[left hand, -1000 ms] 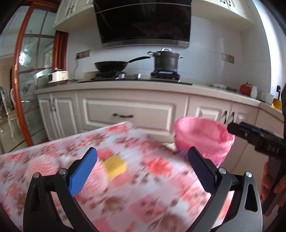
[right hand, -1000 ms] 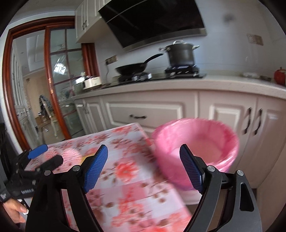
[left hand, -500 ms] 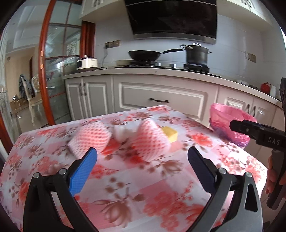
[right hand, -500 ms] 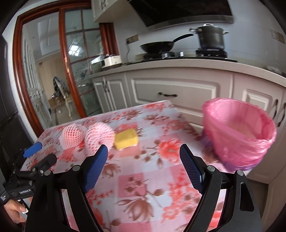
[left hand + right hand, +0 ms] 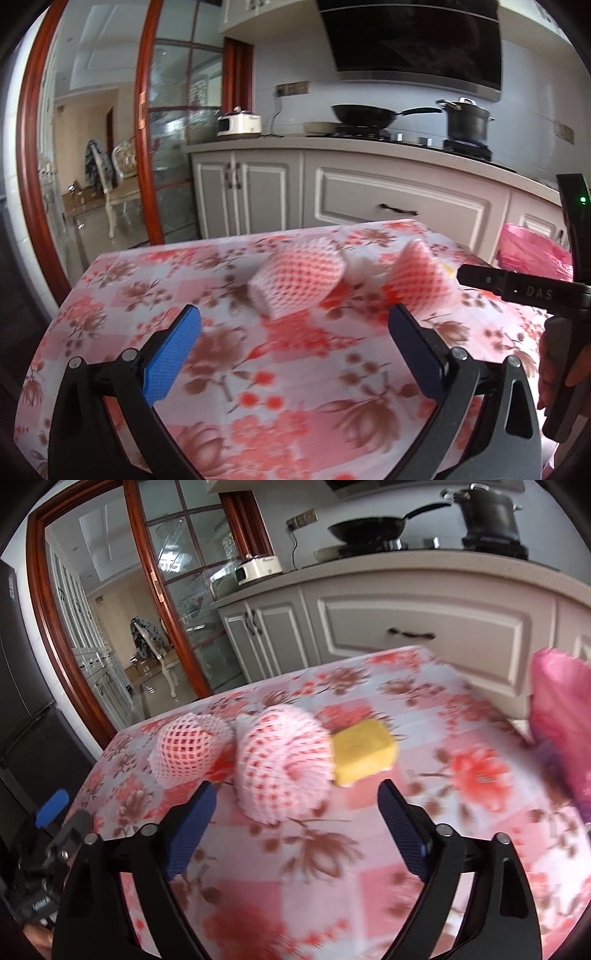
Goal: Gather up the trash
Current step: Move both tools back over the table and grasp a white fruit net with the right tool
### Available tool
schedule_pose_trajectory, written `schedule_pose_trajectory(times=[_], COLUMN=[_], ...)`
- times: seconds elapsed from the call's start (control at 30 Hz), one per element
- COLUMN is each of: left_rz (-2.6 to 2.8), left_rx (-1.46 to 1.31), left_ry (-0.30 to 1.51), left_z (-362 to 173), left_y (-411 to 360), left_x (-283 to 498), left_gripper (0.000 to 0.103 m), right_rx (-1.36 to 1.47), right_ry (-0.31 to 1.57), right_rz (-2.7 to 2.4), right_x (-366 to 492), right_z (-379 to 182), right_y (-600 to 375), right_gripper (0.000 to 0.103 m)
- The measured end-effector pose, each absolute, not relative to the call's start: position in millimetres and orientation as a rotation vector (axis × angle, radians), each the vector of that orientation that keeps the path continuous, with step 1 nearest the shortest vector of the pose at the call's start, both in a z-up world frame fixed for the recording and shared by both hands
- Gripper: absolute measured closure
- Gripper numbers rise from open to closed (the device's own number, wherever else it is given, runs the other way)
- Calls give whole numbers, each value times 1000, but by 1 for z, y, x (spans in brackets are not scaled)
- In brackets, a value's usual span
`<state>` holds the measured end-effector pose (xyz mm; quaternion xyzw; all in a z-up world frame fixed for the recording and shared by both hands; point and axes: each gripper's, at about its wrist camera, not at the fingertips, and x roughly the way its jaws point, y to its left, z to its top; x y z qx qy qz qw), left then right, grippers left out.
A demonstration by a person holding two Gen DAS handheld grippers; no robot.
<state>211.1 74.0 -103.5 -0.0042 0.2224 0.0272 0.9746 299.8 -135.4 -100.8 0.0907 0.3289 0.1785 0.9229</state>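
Note:
Two pink foam fruit nets lie on the floral tablecloth: the left net (image 5: 295,284) (image 5: 186,753) and the right net (image 5: 419,282) (image 5: 284,762). A yellow sponge (image 5: 364,751) lies right of them, almost hidden in the left wrist view. A crumpled white scrap (image 5: 360,266) sits between the nets. My left gripper (image 5: 293,326) is open and empty, just short of the left net. My right gripper (image 5: 295,801) is open and empty, with the right net at the mouth of its jaws.
A bin lined with a pink bag (image 5: 561,716) (image 5: 532,254) stands off the table's right edge. The table (image 5: 258,387) ends near grey kitchen cabinets (image 5: 388,199). A glass sliding door (image 5: 147,590) is to the left. A pan and a pot sit on the stove.
Both grippers have swung left from the pink bin toward the table and moved closer to the foam nets. Both stayed open and empty.

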Motion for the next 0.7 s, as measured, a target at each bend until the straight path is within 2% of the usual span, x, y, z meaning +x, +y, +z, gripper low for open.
schedule_pose_trajectory(times=[0.4, 0.47, 0.57, 0.7], left_rz=[100, 100, 97, 76], left_rx=[-38, -34, -35, -30], left_ry=[448, 454, 470, 478], left_z=[-107, -109, -113, -112], left_y=[104, 103, 100, 89], left_x=[212, 213, 216, 220], left_gripper=[5, 5, 5, 5], right_rx=[266, 248, 189, 167], right_ry=[767, 763, 748, 699], right_rz=[305, 313, 330, 371], right_x=[351, 349, 343, 328], right_z=[-126, -127, -125, -115], right_y=[-114, -112, -108, -115], right_gripper=[19, 38, 50, 58])
